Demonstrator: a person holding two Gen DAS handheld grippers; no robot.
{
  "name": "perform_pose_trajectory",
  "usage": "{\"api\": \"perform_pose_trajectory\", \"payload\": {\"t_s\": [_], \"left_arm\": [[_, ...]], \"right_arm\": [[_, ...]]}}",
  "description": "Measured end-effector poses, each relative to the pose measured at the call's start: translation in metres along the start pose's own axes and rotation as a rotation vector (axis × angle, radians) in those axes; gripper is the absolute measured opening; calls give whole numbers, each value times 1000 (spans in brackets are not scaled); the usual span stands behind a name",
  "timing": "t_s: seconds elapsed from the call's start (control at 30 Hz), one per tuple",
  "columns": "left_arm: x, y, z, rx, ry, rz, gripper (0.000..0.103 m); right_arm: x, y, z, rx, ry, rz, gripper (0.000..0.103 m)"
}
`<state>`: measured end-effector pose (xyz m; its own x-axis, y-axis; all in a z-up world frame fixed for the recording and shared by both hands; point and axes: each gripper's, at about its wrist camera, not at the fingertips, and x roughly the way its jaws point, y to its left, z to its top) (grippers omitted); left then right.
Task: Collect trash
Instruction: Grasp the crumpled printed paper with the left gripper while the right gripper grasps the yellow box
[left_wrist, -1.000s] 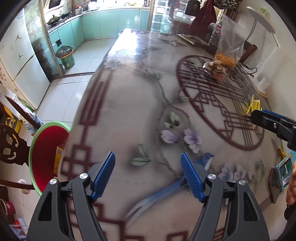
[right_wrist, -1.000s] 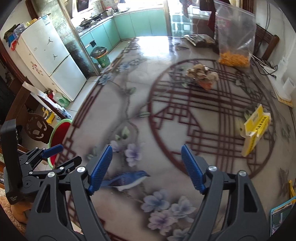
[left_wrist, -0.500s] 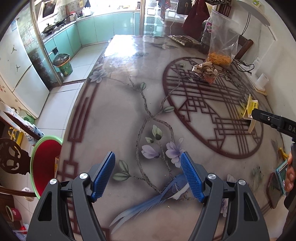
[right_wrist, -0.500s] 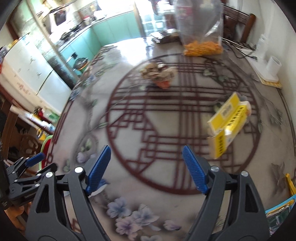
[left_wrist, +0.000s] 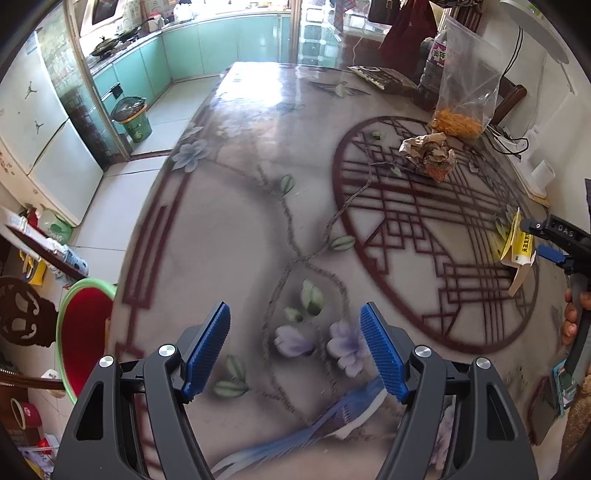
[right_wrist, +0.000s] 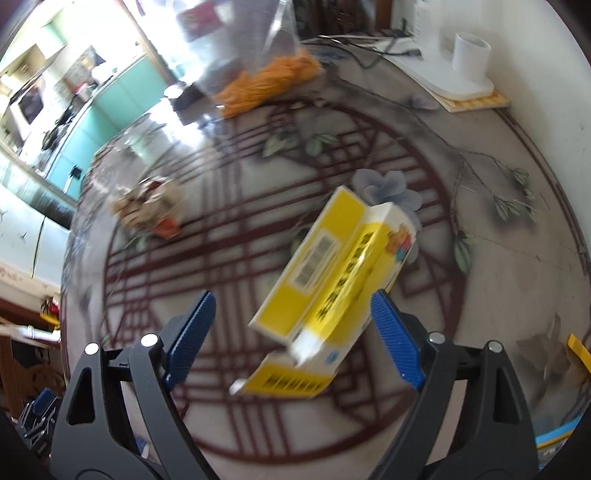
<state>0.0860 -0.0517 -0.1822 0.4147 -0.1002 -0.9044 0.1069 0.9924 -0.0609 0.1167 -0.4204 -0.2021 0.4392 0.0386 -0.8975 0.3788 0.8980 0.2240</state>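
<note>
A yellow and white carton (right_wrist: 332, 280) lies on the patterned table, its near end between my right gripper's open jaws (right_wrist: 291, 332); the pads do not touch it. It also shows in the left wrist view (left_wrist: 519, 245) at the right edge, with my right gripper beside it. A crumpled paper wad (left_wrist: 428, 155) lies farther back, blurred in the right wrist view (right_wrist: 147, 206). My left gripper (left_wrist: 295, 347) is open and empty above the table's near edge. A red bin with a green rim (left_wrist: 83, 325) stands on the floor at left.
A clear bag with orange contents (left_wrist: 461, 107) and a dark packet (left_wrist: 384, 75) stand at the table's far side. A white stand with a cup (right_wrist: 458, 70) sits on a mat at the right. A green bin (left_wrist: 133, 118) stands on the kitchen floor.
My right gripper has swung right and moved forward up to the yellow carton, which now lies between its jaws. My left gripper has shifted slightly forward over the table, still open.
</note>
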Motion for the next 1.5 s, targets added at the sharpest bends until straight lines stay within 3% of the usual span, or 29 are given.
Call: {"api": "perform_pose_trajectory", "payload": {"t_s": [0.13, 0.27, 0.5, 0.6, 0.7, 0.8, 0.93, 0.97, 1.03, 1.2, 1.3, 1.5], "left_arm": [[17, -30, 24, 53, 8, -33, 70], [36, -73, 58, 170, -14, -65, 70], [76, -158, 146, 380, -82, -91, 73], [100, -183, 169, 408, -55, -115, 75], [132, -199, 178, 433, -5, -83, 75], [151, -202, 181, 373, 41, -122, 74], [165, -203, 180, 354, 85, -145, 59], [163, -202, 180, 354, 76, -154, 52], [153, -202, 179, 378, 48, -158, 49], [116, -187, 165, 462, -66, -166, 49], [99, -173, 154, 489, -93, -131, 50], [77, -110, 126, 280, -22, -126, 51]], "right_arm": [[19, -16, 2, 50, 40, -24, 87], [33, -29, -3, 101, 74, 9, 90], [33, -23, -7, 94, 81, 50, 90], [33, -22, -7, 91, 77, 36, 90], [33, -25, -7, 104, 76, 31, 90], [29, -28, -7, 117, 69, 32, 90], [27, -30, -5, 116, 66, 25, 90], [27, -29, -5, 115, 66, 26, 90], [27, -27, -5, 113, 65, 35, 90], [34, -11, -7, 64, 78, 45, 82], [34, -5, -11, 56, 85, 69, 78], [24, 8, -19, 3, 85, 92, 62]]}}
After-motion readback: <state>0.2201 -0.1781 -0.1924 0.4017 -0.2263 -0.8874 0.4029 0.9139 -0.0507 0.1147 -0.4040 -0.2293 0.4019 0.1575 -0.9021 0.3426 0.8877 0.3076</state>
